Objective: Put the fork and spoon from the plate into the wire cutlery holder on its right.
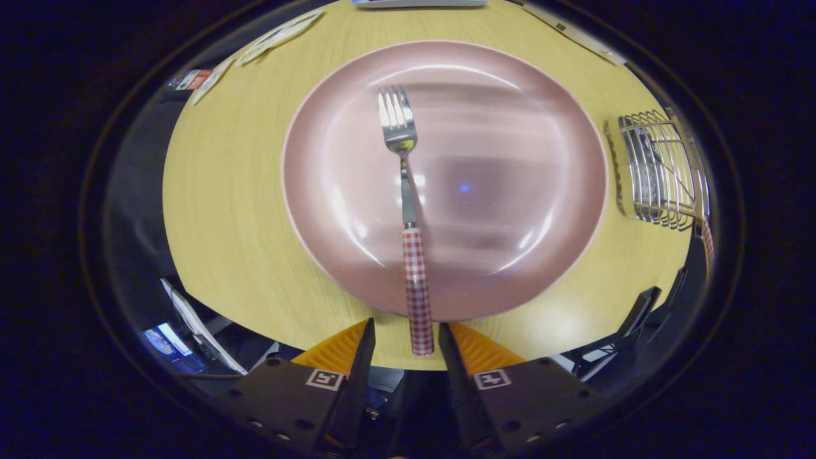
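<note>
We see a round, glossy pink plate on a pale wood-grain tabletop, bearing a steel fork whose tines point away and whose red-and-white checked handle overhangs the near rim. Our gripper stands open, its ridged fingers flanking the handle's end with a gap on each side, neither touching it. Right of the plate, just clear of its rim, stands the wire cutlery holder, with bare table between them.
</note>
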### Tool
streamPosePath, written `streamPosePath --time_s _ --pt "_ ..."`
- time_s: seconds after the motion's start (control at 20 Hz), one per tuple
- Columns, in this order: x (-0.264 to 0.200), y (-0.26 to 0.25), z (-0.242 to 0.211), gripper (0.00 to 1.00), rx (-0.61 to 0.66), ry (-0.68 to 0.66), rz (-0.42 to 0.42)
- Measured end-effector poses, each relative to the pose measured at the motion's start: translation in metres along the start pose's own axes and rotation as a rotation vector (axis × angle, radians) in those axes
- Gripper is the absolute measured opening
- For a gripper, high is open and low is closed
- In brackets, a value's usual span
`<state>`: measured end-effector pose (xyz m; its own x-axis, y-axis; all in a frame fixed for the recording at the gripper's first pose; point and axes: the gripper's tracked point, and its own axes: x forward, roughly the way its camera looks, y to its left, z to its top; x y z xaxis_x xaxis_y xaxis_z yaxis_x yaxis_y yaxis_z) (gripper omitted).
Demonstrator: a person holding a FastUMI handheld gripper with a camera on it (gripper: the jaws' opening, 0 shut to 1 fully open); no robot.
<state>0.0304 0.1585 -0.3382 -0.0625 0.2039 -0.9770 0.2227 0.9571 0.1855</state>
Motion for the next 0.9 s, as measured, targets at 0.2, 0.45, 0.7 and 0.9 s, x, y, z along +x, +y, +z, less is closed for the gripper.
streamPosePath --time_s 0.2,0.45,0.7,0.9 --pt "0.0 -0.002 -0.003 0.34 -0.007 0.02 -0.006" --pt "-0.01 -0.001 -0.006 0.1 -0.034 0.023 0.002" --pt "-0.045 -0.007 -0.006 0.1 -0.062 0.003 0.02" --pt "-0.083 -0.011 -0.007 0.1 -0.074 -0.009 0.043"
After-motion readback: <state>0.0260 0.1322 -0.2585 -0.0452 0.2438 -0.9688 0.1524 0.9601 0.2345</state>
